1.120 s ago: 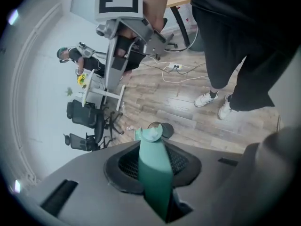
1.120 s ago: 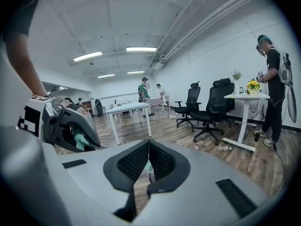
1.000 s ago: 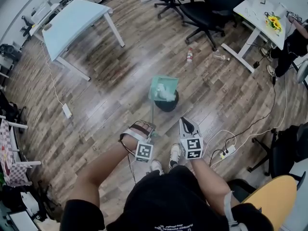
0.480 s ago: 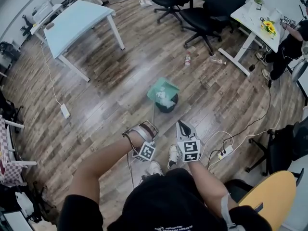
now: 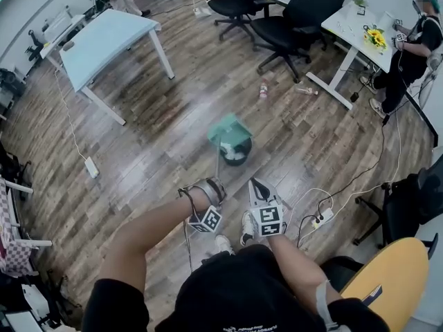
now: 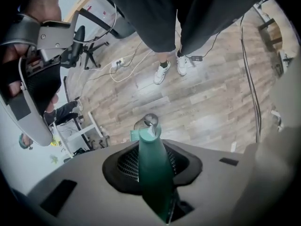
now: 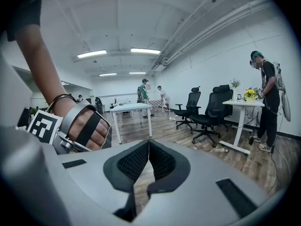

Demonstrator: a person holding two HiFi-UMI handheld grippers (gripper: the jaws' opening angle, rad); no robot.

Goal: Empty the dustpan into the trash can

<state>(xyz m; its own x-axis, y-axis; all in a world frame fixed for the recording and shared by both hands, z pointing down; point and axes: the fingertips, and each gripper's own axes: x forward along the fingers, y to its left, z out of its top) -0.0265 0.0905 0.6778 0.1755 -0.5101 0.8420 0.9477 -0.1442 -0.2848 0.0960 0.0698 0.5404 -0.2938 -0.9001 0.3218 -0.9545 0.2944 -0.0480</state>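
Dustpan [image 5: 229,127] first: in the head view it hangs tipped over the black trash can [image 5: 239,156], the green pan right above the rim, so its load should slide into the can rather than onto the wooden floor [image 5: 152,151]. Its long handle [image 5: 219,163] runs back to the left hand-held gripper [image 5: 215,187], which lets us tilt the pan from standing height. The right hand-held gripper [image 5: 255,185] hangs just beside it, apart from the handle, with no part in the pour.

In the left gripper view, the green handle sits pinched between the pads and runs away towards the pan and the can's round rim. The jaws have just been opening a little, yet the handle is clamped between them. Beyond lie our shoes [image 6: 162,73] on the floor.

In the right gripper view, the jaws are closed together on nothing, pointing out across the room. We judge the emptying under way. Whether the pan is bare yet, we cannot tell.
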